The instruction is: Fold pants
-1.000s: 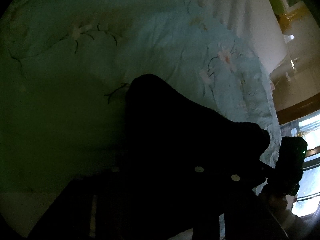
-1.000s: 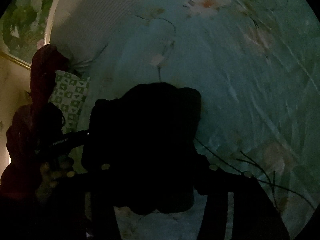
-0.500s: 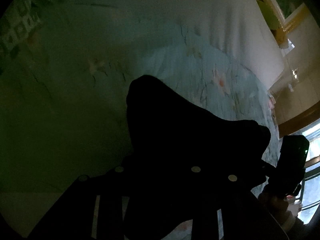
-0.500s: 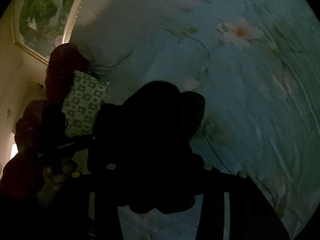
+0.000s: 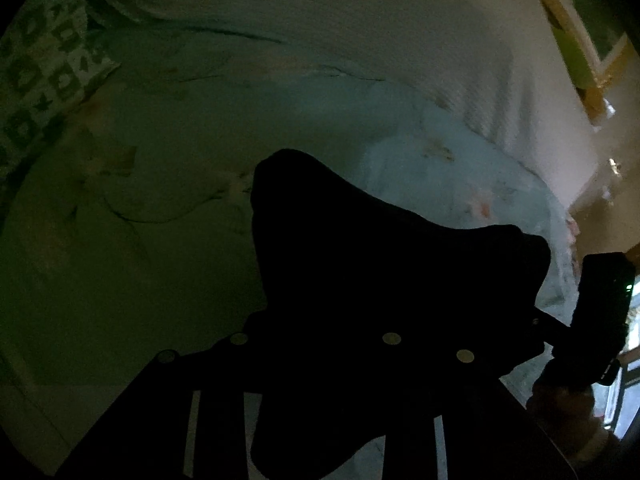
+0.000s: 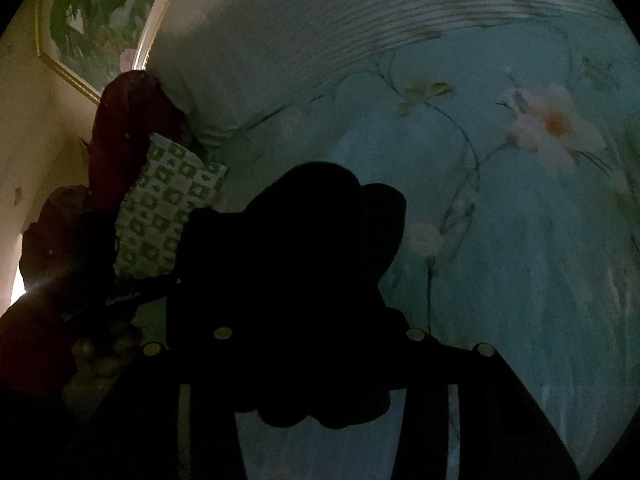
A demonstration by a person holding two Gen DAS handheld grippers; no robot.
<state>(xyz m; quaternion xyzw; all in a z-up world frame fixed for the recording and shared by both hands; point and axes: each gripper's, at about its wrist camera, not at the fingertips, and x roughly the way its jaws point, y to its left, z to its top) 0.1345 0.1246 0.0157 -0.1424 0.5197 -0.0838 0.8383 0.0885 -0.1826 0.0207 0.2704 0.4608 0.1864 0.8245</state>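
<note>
Dark pants (image 5: 380, 280) hang bunched between two hand-held tools above a bed, lifted clear of its pale blue flowered bedspread (image 6: 520, 240). Over the past second both cameras have tipped up and toward the head of the bed: the ribbed white cover (image 5: 360, 40) now fills the top of the left view, and a green-and-white patterned pillow (image 6: 164, 216) has come into it at the far left. The cloth's outline has barely altered in either view. That suggests the pants are being carried or swung out ahead of laying them flat, with no fold yet made.

The left tool (image 5: 340, 360) appears clamped on the pants, the black cloth spilling over and between its arms; the right tool (image 6: 320, 364) looks clamped on the pants likewise, a wad of cloth drooping below its grip. In the left view the right tool (image 5: 600, 320) is also visible at the edge, gripped by a hand (image 5: 560, 404).

Much is lost to poor light. The fingertips of both tools are buried in black cloth, so the exact grip points cannot be made out, nor which part of the pants, waistband or leg, each one holds. A dark red shape (image 6: 124, 120) beside the pillow is unidentifiable.
</note>
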